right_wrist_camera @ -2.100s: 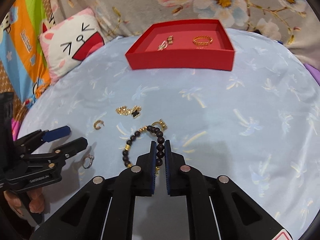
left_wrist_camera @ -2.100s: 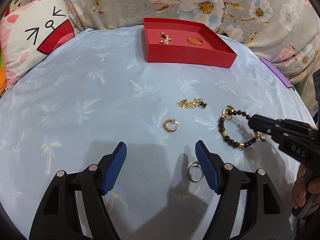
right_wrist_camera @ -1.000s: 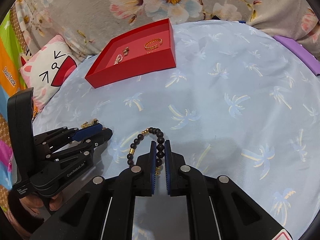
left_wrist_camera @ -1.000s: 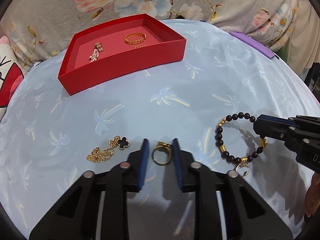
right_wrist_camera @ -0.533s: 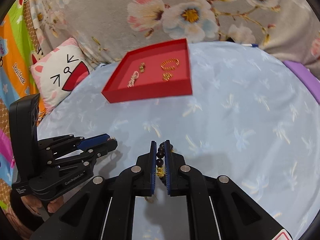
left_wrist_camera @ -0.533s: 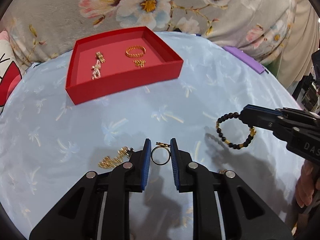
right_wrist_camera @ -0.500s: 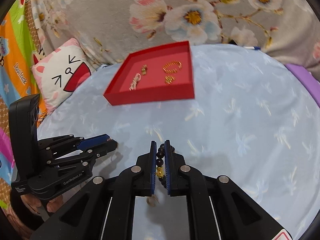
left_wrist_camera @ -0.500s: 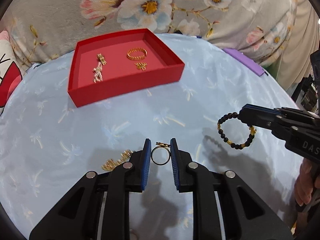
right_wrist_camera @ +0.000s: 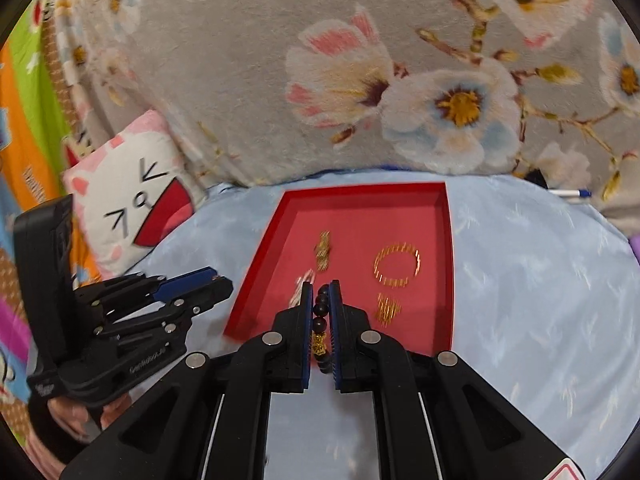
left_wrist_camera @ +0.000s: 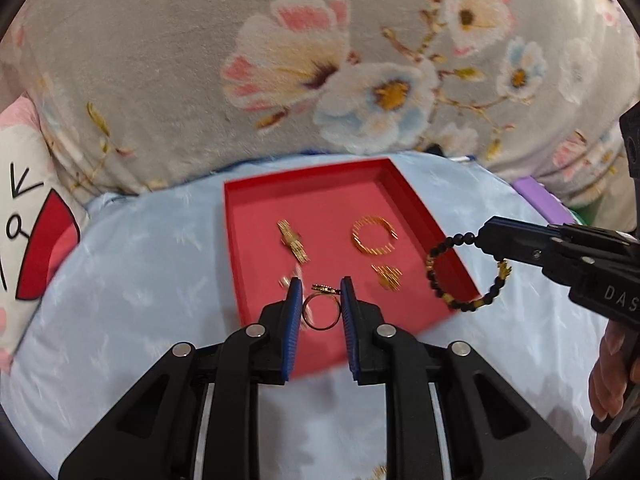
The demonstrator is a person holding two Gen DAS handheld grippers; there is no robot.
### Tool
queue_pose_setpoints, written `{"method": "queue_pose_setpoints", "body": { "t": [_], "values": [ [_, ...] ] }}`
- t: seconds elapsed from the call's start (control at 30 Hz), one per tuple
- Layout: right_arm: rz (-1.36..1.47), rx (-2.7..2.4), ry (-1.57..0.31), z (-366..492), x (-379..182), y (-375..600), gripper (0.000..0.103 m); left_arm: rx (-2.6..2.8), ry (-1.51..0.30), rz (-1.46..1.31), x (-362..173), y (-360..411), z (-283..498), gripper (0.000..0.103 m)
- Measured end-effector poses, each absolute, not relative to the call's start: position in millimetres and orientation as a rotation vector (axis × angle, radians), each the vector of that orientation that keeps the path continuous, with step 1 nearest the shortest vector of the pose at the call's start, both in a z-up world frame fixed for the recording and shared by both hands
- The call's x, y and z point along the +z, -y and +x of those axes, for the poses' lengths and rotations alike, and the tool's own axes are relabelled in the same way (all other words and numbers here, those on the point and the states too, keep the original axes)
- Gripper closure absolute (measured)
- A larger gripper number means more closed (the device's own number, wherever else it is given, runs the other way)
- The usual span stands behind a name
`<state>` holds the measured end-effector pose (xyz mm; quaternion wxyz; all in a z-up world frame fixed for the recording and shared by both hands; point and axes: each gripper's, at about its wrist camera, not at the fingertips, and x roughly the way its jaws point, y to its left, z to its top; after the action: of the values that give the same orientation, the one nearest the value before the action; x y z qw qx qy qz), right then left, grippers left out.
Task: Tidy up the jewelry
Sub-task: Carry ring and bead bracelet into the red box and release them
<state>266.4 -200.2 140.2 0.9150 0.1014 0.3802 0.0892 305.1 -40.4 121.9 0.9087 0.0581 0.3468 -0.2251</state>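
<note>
My left gripper is shut on a gold ring and holds it over the near edge of the red tray. My right gripper is shut on a black bead bracelet, which hangs over the tray's right wall in the left wrist view. The tray holds a gold band, a gold earring and other small gold pieces. The left gripper shows at the tray's left side in the right wrist view.
The tray sits on a light blue cloth with palm prints. A cat-face pillow lies at the left. A floral grey blanket rises behind the tray. A purple object lies at the right edge.
Both grippers have lifted off the cloth and moved forward to the red tray, carrying the ring and the bracelet. The tray now fills the middle of both views.
</note>
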Motion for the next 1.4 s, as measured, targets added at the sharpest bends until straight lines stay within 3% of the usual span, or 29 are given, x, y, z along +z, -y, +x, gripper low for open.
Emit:
{"method": "queue_pose_setpoints", "body": {
  "t": [0.37,0.83,0.97,1.1,1.3,1.4],
  "values": [
    [0.251,0.162,-0.905,400,85,196,0.096,-0.381,-0.826,0.072,82,56,430,0.084],
    [0.173,0.073,-0.996,445,37,211,0.094,-0.308,-0.877,0.092,52,59,472,0.082],
    [0.159,0.055,-0.967,436,42,215,0.091,-0.315,-0.868,0.067,57,57,470,0.069],
    [0.132,0.066,-0.903,406,62,215,0.078,-0.313,-0.796,0.071,74,53,452,0.040],
    [0.088,0.078,-0.803,333,92,212,0.062,-0.294,-0.726,0.086,96,33,406,0.037],
    [0.099,0.091,-0.786,294,96,211,0.060,-0.276,-0.718,0.092,98,17,376,0.036]
  ]
}}
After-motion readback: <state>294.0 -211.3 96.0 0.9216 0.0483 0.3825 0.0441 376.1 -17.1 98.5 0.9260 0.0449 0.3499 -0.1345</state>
